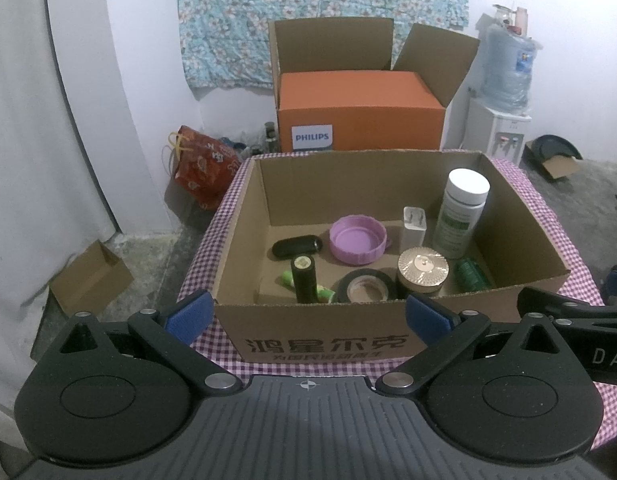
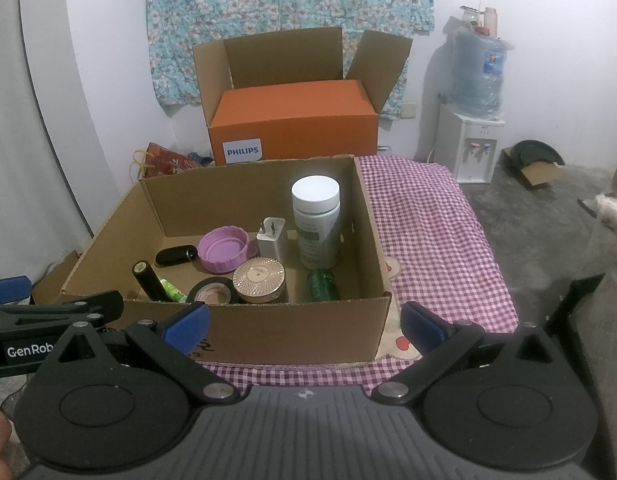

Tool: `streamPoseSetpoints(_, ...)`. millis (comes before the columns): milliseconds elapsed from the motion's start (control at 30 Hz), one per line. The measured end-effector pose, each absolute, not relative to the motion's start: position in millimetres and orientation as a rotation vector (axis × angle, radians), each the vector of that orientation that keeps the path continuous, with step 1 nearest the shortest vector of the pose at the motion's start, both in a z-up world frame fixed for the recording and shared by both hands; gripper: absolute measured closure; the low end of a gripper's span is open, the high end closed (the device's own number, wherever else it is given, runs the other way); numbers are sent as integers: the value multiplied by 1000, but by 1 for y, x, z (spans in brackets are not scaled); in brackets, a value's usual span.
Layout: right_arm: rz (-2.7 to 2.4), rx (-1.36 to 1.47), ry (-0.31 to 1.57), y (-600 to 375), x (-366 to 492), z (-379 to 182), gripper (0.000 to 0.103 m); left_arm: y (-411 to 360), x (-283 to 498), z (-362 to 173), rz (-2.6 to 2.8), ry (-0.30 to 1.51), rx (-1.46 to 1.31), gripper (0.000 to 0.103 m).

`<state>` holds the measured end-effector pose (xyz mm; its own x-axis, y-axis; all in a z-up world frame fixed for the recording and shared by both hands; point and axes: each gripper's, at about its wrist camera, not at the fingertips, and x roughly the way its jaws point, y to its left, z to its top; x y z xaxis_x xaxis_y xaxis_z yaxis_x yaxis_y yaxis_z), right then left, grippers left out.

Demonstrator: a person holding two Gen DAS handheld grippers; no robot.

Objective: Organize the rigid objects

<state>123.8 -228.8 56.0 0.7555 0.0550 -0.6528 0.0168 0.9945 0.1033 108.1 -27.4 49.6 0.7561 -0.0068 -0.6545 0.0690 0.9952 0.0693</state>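
Observation:
An open cardboard box (image 1: 320, 340) (image 2: 292, 336) sits on the checkered tablecloth. Inside stand a white-capped bottle (image 1: 462, 212) (image 2: 316, 220), a white charger (image 1: 415, 226) (image 2: 271, 238), a purple lid (image 1: 357, 239) (image 2: 223, 249), a black case (image 1: 296, 246) (image 2: 175, 255), a black cylinder (image 1: 303, 278) (image 2: 147, 278), a tape roll (image 1: 366, 289) (image 2: 211, 293), a gold-lidded jar (image 1: 422, 270) (image 2: 259, 279) and a green bottle (image 1: 472, 274) (image 2: 321, 284). My left gripper (image 1: 306, 314) and right gripper (image 2: 304, 326) are open and empty in front of the box.
A checkered tablecloth (image 2: 436, 240) extends right of the box. Behind stands an orange Philips box (image 1: 360, 112) (image 2: 296, 120). A water dispenser (image 1: 500, 120) (image 2: 468, 136) is at the back right. A red bag (image 1: 202, 164) and a small carton (image 1: 90, 278) lie on the floor, left.

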Motion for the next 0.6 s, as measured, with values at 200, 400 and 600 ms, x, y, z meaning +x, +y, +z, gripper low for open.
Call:
streamPoseSetpoints(200,18,106,716,-229,122,56,0,-28,108,49,-41,714,90,0)
streamPoseSetpoints(400,19,108,718,-230,122,56,0,-28,108,49,-42,715,90,0)
streamPoseSetpoints(600,18,108,718,-230,122,56,0,-29,108,48,-43,717,90,0)
